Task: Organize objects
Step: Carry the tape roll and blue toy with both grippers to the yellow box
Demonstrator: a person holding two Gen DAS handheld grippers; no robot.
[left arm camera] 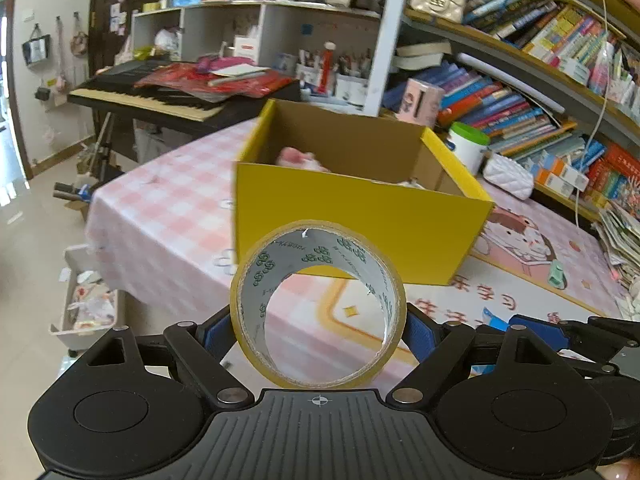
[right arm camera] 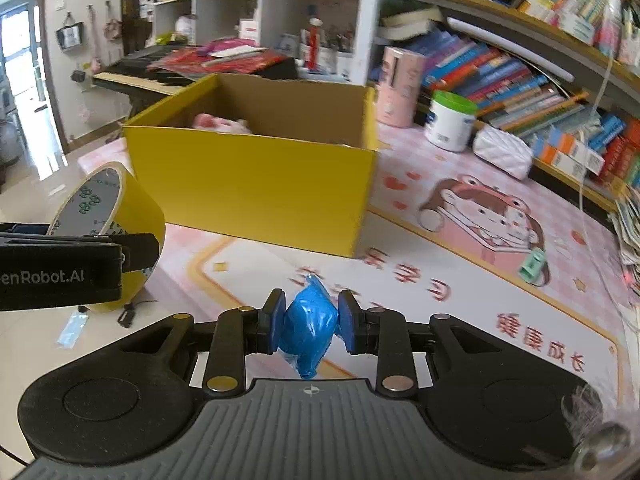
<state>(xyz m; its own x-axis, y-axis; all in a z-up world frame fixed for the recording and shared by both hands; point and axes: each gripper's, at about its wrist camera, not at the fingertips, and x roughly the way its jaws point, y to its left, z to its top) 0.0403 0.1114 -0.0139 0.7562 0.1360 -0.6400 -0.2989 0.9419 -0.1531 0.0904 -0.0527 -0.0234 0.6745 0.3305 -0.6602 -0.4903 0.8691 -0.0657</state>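
Left gripper (left arm camera: 319,326): jaws set wide, pads clamped on both sides of a roll of yellowish packing tape (left arm camera: 318,304), held on edge w/ its hole facing the cam.
Right gripper (right arm camera: 308,326): nearly closed, pinching a small blue crinkly wrapped item (right arm camera: 307,328), prob. a sweet or sachet; we can't tell which.
Step in hand, as we read it: carry phase. Both pieces are lifted clear of the pink-check table mat (right arm camera: 460,264) and pointed toward the open yellow cardboard box (left arm camera: 360,216).
Box posn: straight ahead of and beyond the left gripper's tips; ahead and a bit left of the right gripper. Top open, something pink already inside at the back.
Next move, we judge: bring each gripper over the near rim, above the opening, then release. The tape is wide, so it should go in away from the walls. The blue item is light and may cling to the pads.
Grippers sit side by side, left one near the right cam's left edge; we'd watch for a bump at the box.
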